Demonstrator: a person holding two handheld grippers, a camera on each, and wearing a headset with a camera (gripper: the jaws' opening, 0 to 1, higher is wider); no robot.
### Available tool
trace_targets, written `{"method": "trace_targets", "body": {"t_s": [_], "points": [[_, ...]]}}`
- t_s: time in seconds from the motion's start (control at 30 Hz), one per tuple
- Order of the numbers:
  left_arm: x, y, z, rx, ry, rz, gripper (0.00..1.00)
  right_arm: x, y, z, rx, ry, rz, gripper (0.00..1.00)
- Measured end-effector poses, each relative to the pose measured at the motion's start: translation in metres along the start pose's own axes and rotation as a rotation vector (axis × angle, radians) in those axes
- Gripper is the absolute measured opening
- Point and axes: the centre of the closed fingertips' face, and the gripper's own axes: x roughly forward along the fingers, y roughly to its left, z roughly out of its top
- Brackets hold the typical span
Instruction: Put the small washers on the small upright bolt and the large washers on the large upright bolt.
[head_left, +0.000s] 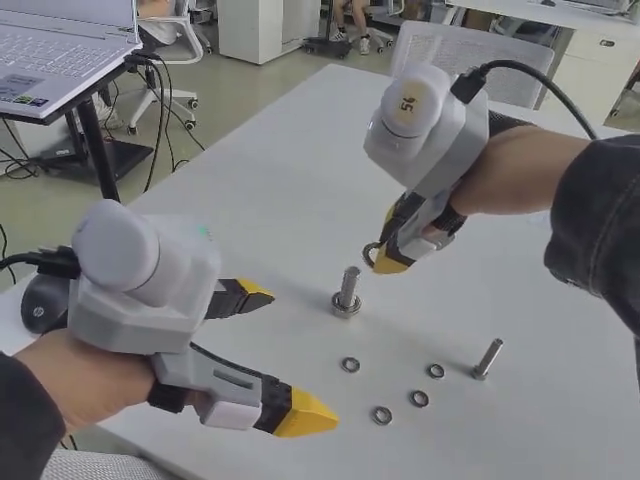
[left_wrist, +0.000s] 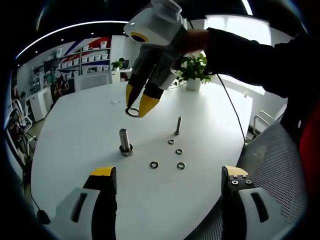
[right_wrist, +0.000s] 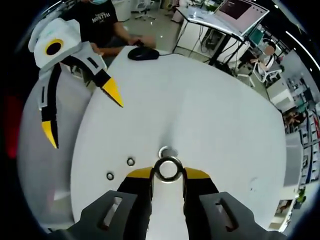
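My right gripper (head_left: 381, 259) is shut on a large washer (head_left: 372, 254), held a little above and to the right of the large upright bolt (head_left: 347, 288), which has a washer around its base. The right gripper view looks past the held large washer (right_wrist: 167, 169) to the bolt's top (right_wrist: 164, 151) just beyond it. The small upright bolt (head_left: 487, 358) stands to the right. Several small washers (head_left: 350, 364) lie flat on the table in front of the bolts. My left gripper (head_left: 285, 352) hovers open at the near left with nothing between its fingers.
The work sits on a white round table (head_left: 280, 180). A laptop (head_left: 55, 45) on a stand is at the far left, beyond the table. A black mouse (head_left: 40, 300) lies near the table's left edge. Chairs and desks stand behind.
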Motion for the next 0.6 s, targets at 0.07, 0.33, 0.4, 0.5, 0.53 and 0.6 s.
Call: {"method": "trace_targets", "body": {"t_s": [0.07,0.33,0.4,0.5,0.53,0.6], "points": [[0.0,0.0,0.0,-0.002,-0.002,0.0,0.86,0.002,-0.002,0.003,-0.002,-0.002,0.003,0.23],[0.001,0.001,0.001,-0.006,-0.005,0.002,0.86,0.016,-0.008,0.009,-0.013,0.005,0.027,0.23],[0.001,0.002,0.001,-0.007,-0.005,0.005,0.86,0.019,-0.009,0.009,-0.013,0.009,0.035,0.23],[0.001,0.002,0.001,-0.009,-0.006,0.004,0.86,0.024,-0.012,0.007,-0.012,0.017,0.045,0.23],[0.001,0.002,0.001,-0.008,-0.006,0.003,0.86,0.026,-0.011,0.006,-0.012,0.021,0.05,0.23],[0.001,0.002,0.001,-0.011,-0.007,0.003,0.86,0.029,-0.011,0.006,-0.013,0.025,0.057,0.23]]}}
